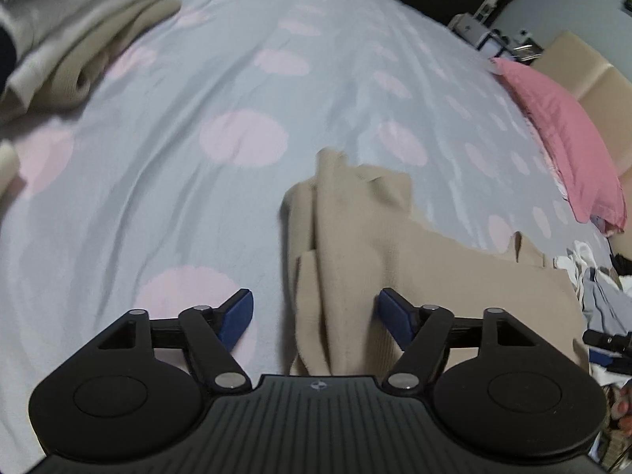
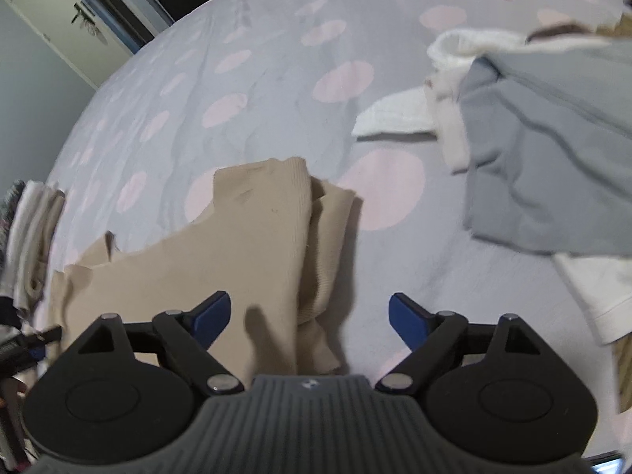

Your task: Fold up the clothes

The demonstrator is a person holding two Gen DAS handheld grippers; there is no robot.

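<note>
Mid-fold on beige garment (image 1: 355, 245), lower centre of both views, lying on bed (image 1: 197, 79). Left gripper (image 1: 316, 318) and right gripper (image 2: 309, 316) jaws wide, empty. Next: grab edges, fold over.

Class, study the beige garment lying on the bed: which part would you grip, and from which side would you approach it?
Probably grip the beige garment at its two bunched side edges, one per gripper, coming down from above on the near side. The folds there stand thick enough to pinch. The left gripper and right gripper are both open over those edges.
</note>
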